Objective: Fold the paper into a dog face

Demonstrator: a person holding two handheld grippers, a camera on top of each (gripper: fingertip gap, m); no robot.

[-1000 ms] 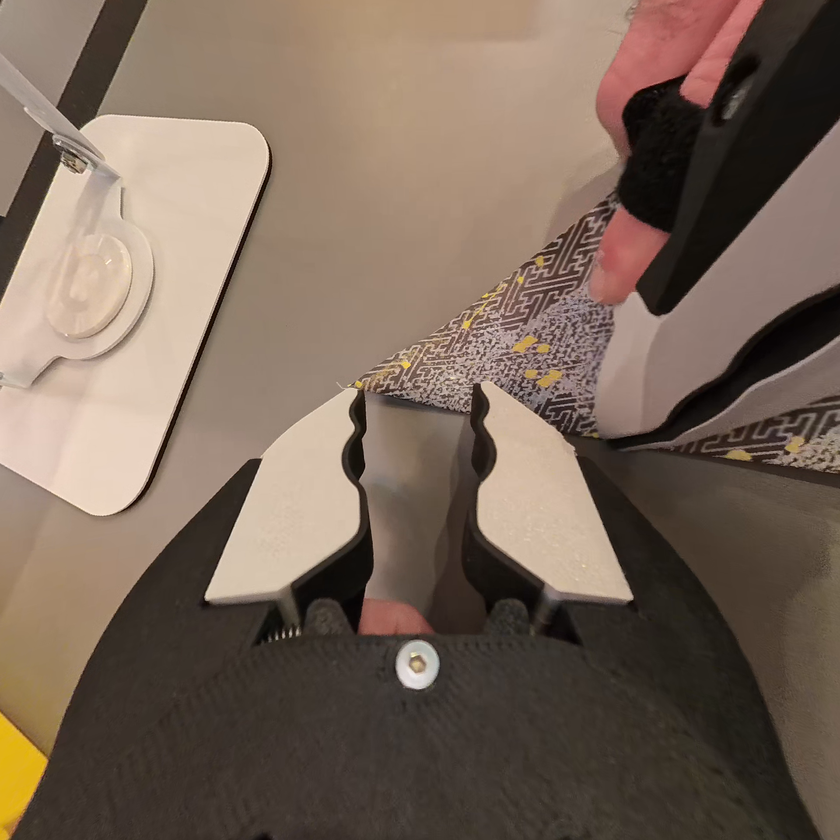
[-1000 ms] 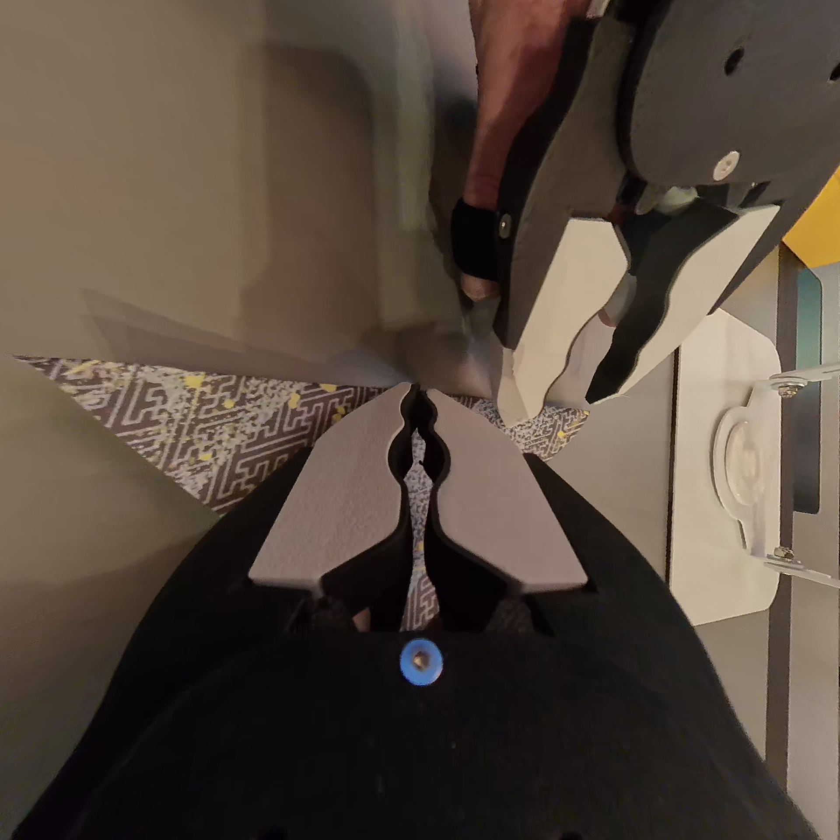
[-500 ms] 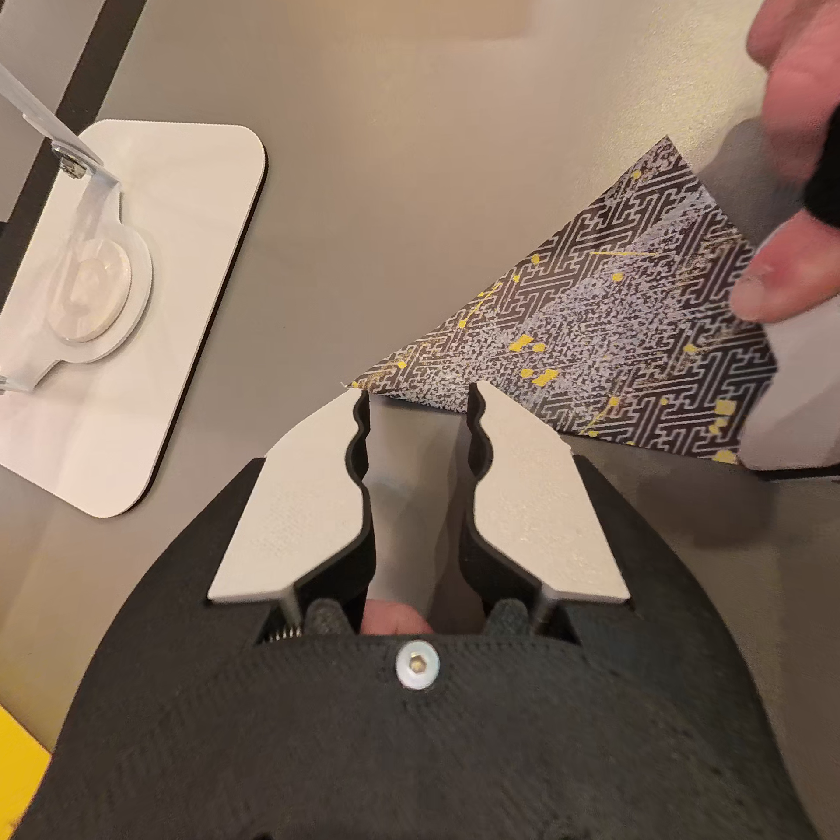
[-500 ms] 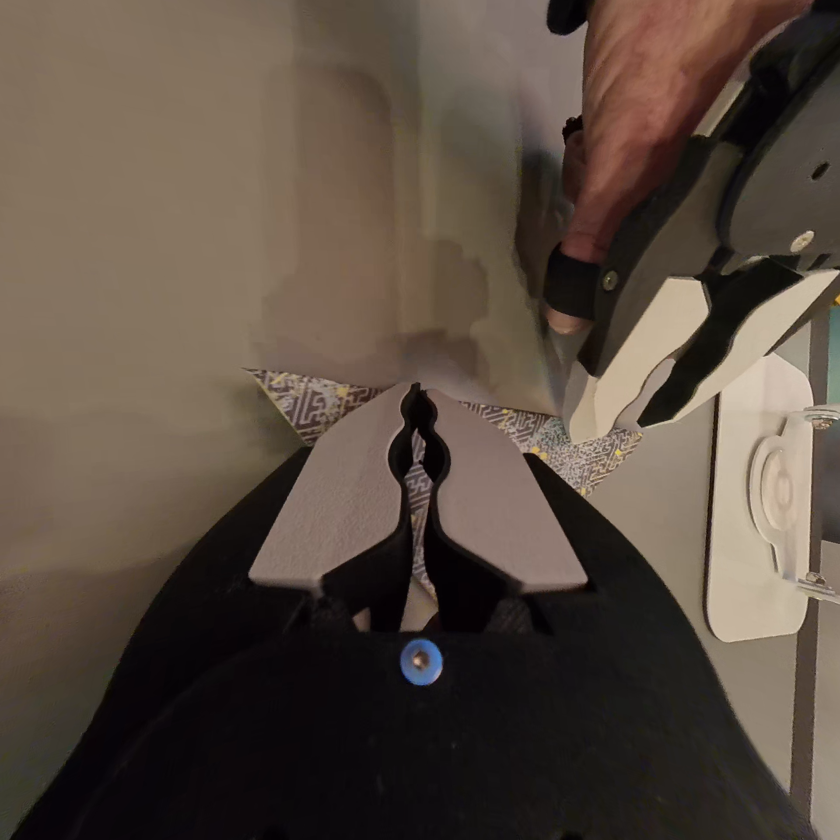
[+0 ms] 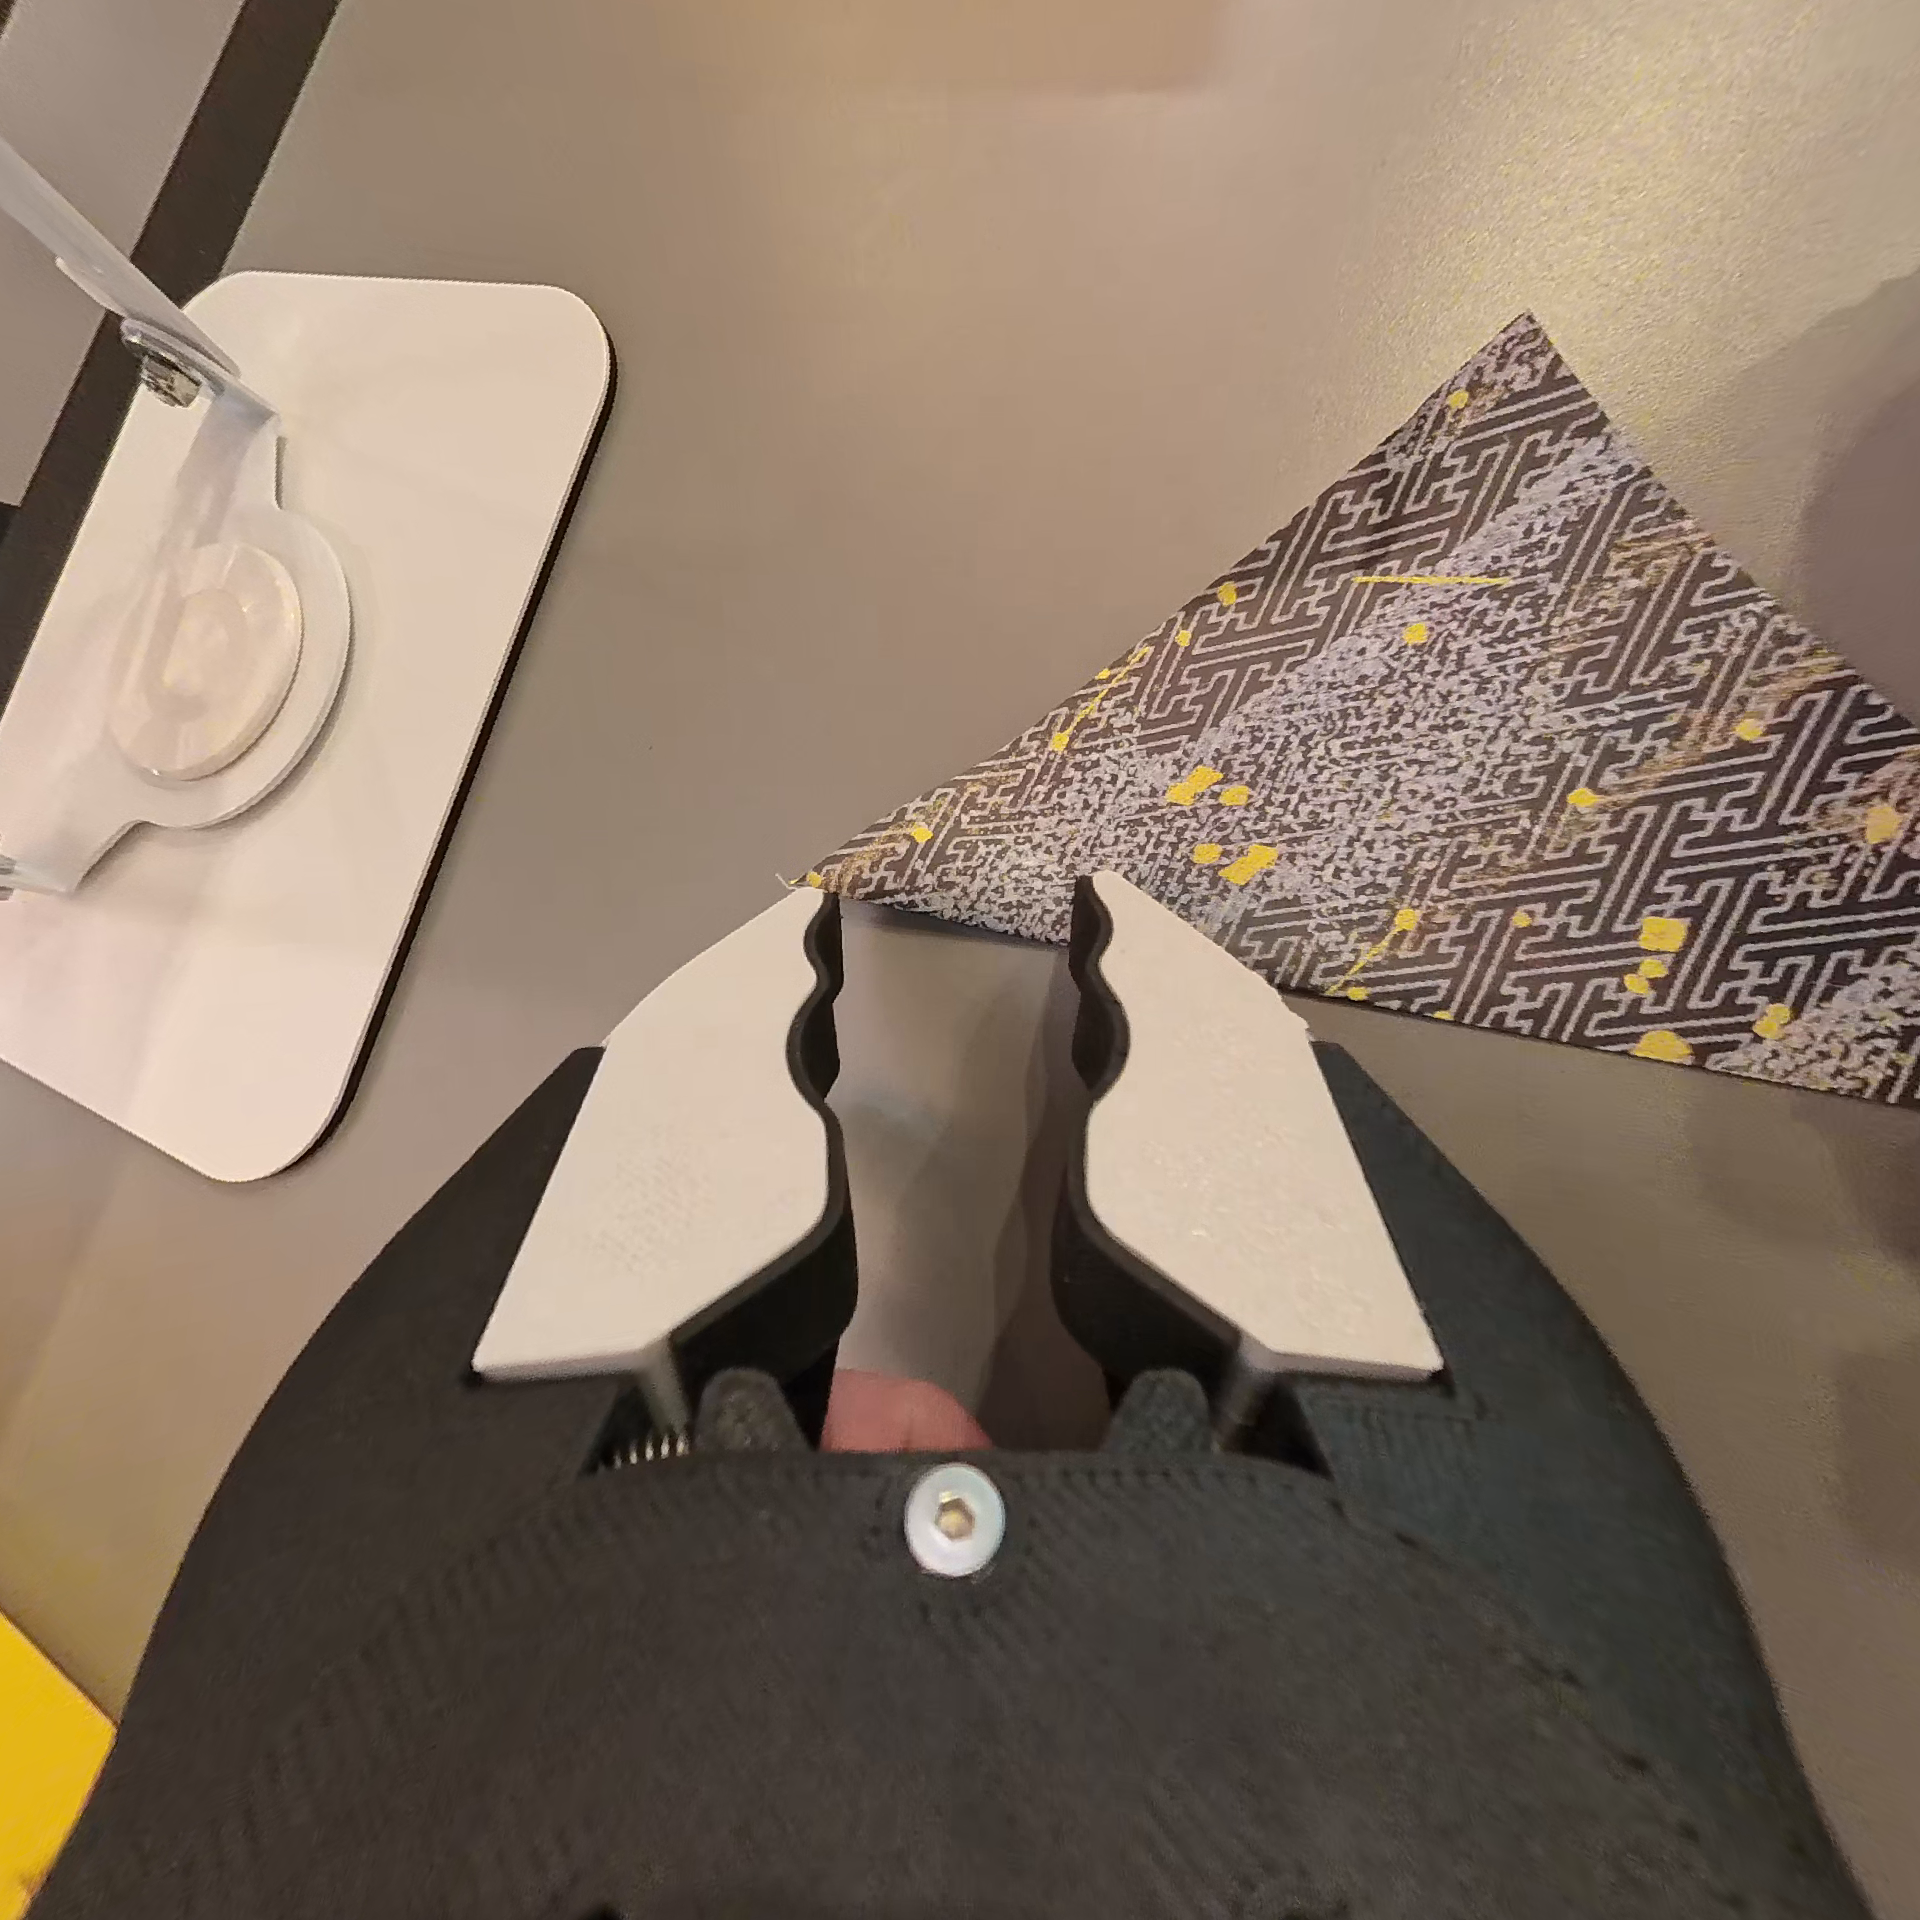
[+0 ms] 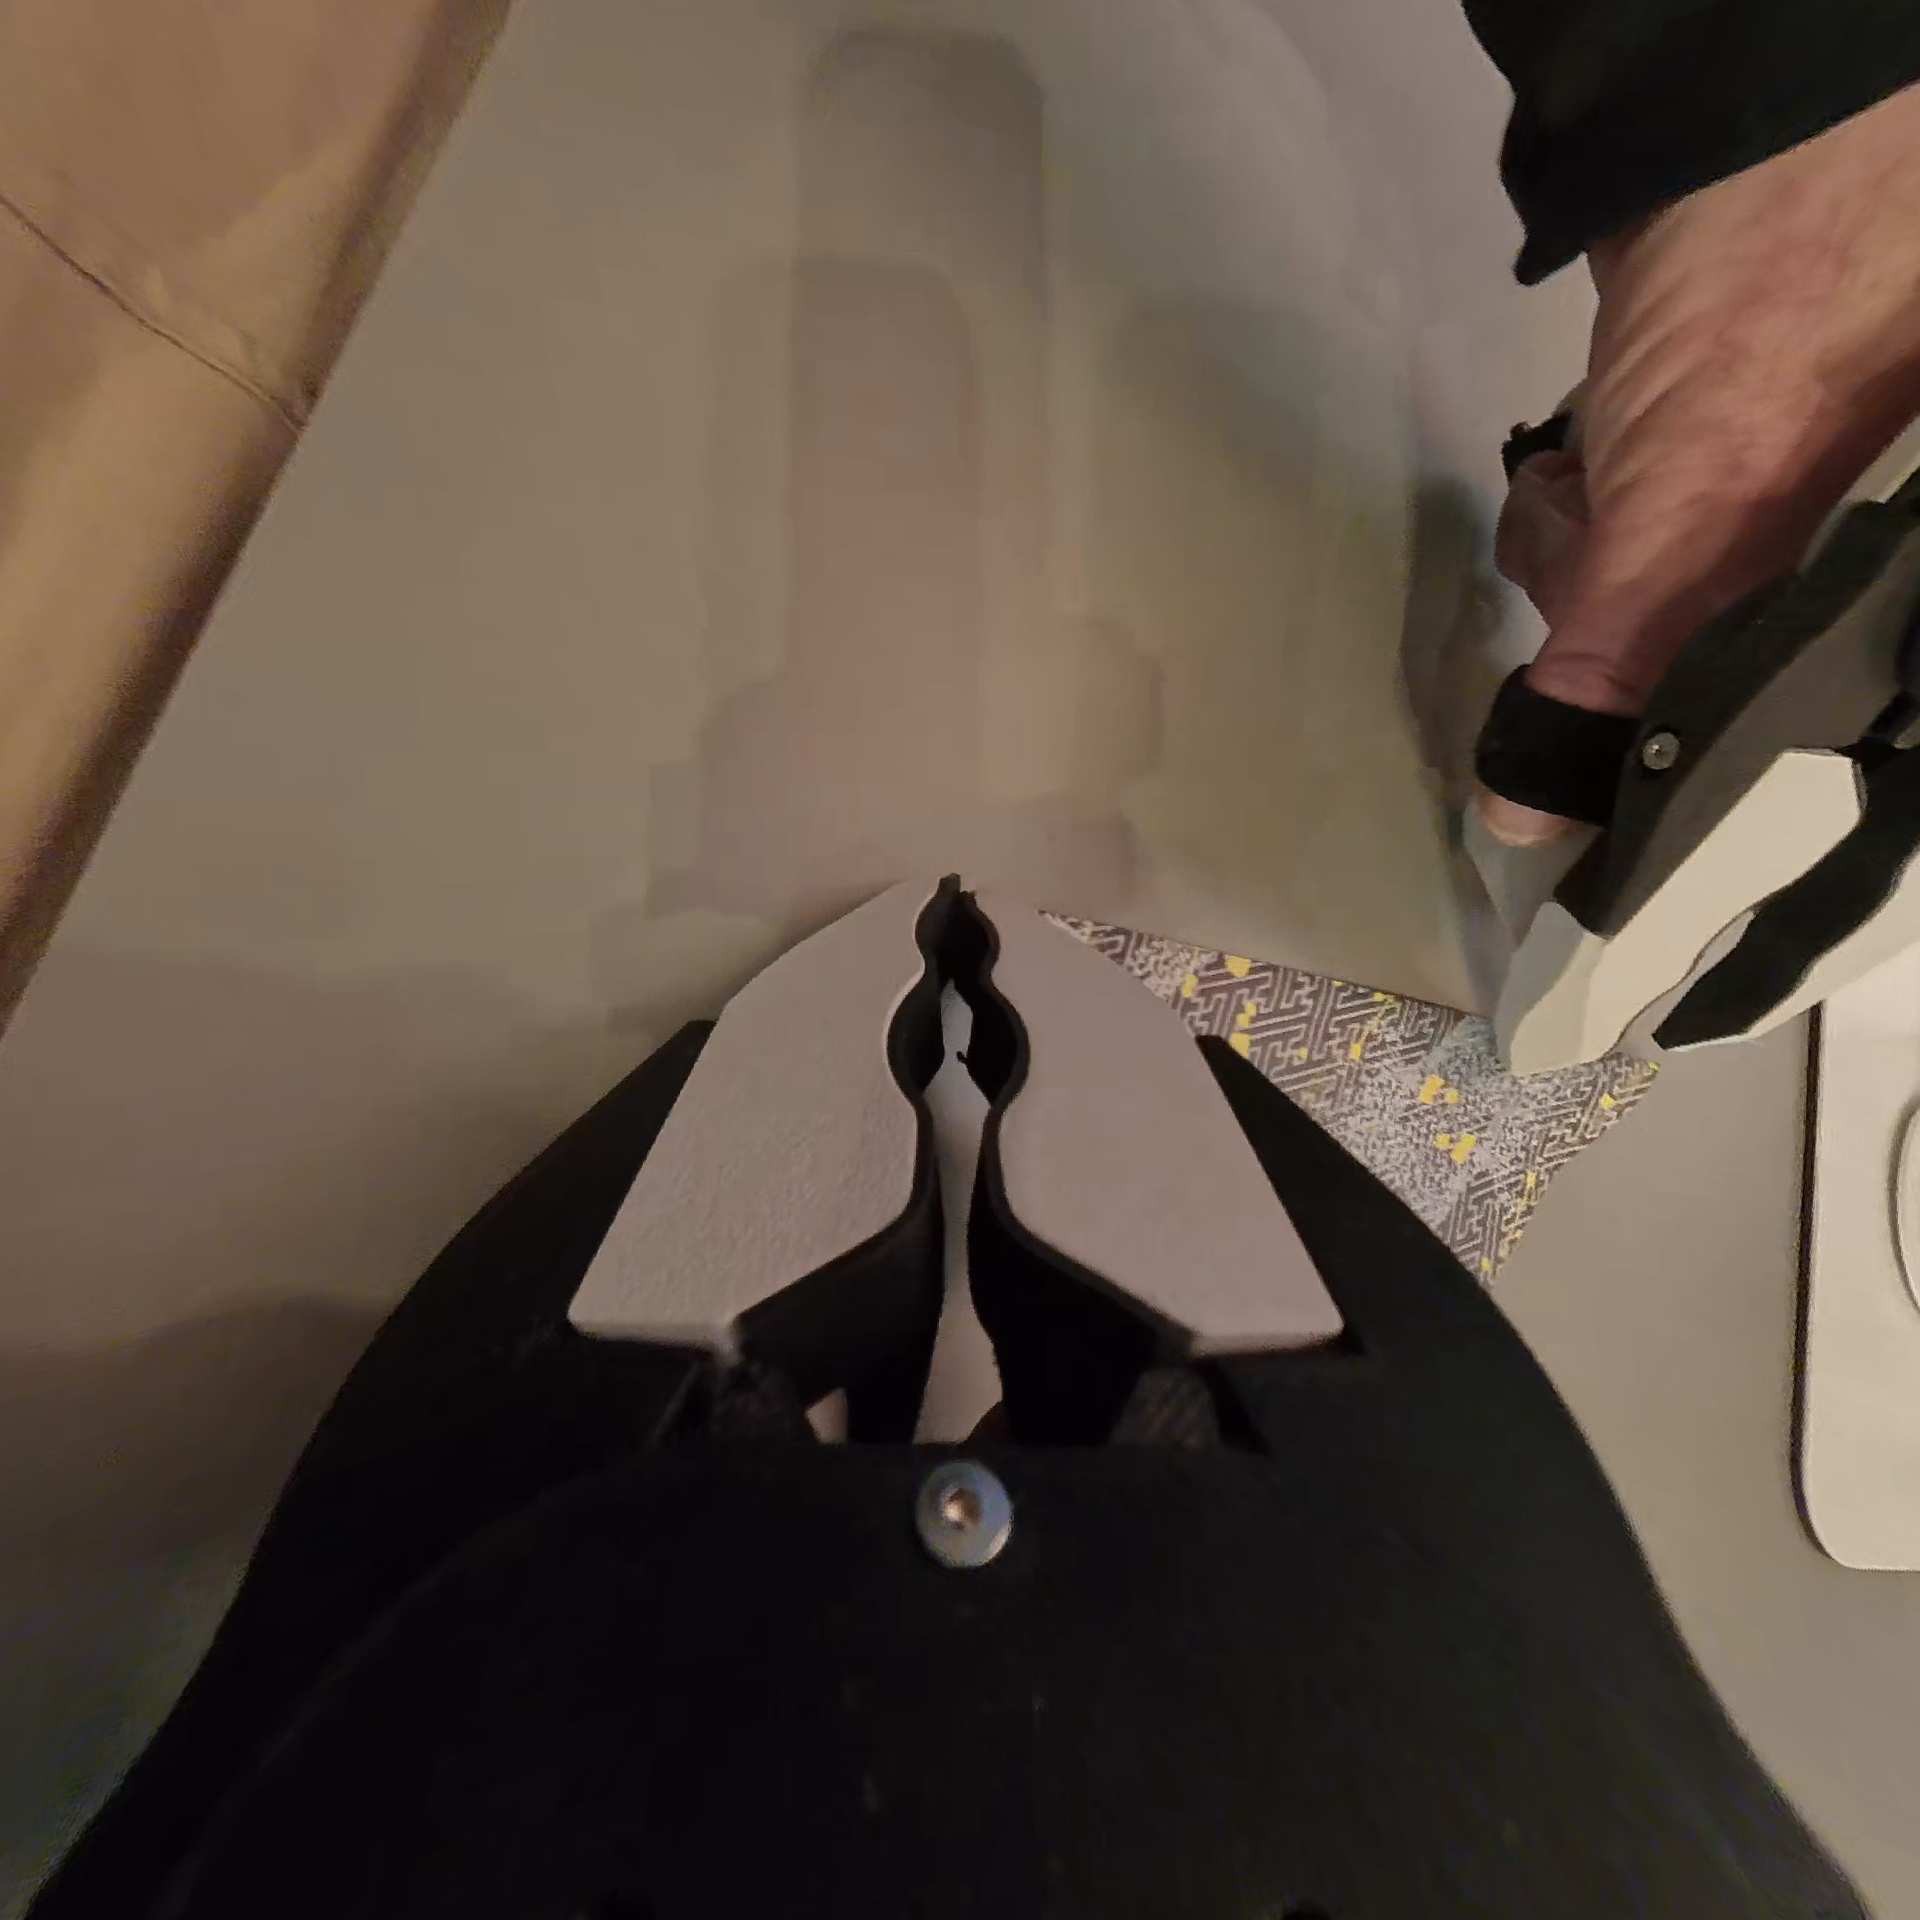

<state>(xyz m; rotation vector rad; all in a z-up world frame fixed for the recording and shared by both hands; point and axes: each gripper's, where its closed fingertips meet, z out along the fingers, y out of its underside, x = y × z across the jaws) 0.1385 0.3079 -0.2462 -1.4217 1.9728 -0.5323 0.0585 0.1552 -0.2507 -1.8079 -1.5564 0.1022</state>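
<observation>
1. Where the left gripper (image 5: pixel 956 904) rests, we see its jaws spread, tips at the near corner of the patterned paper (image 5: pixel 1455 748) folded into a triangle on the grey table (image 5: pixel 935 364).
2. We note the right gripper (image 6: pixel 951 894) pressed together; whether it pinches paper, we cannot tell.

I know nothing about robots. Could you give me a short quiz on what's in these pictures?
1. True or false: the left gripper has its jaws apart.
2. The patterned paper on the table now shows as: A) a circle, B) a triangle, C) a crumpled ball.
3. Fill in: in the left wrist view, the white board lies to the ___ of the paper.

Key: 1 true; 2 B; 3 left.
</observation>
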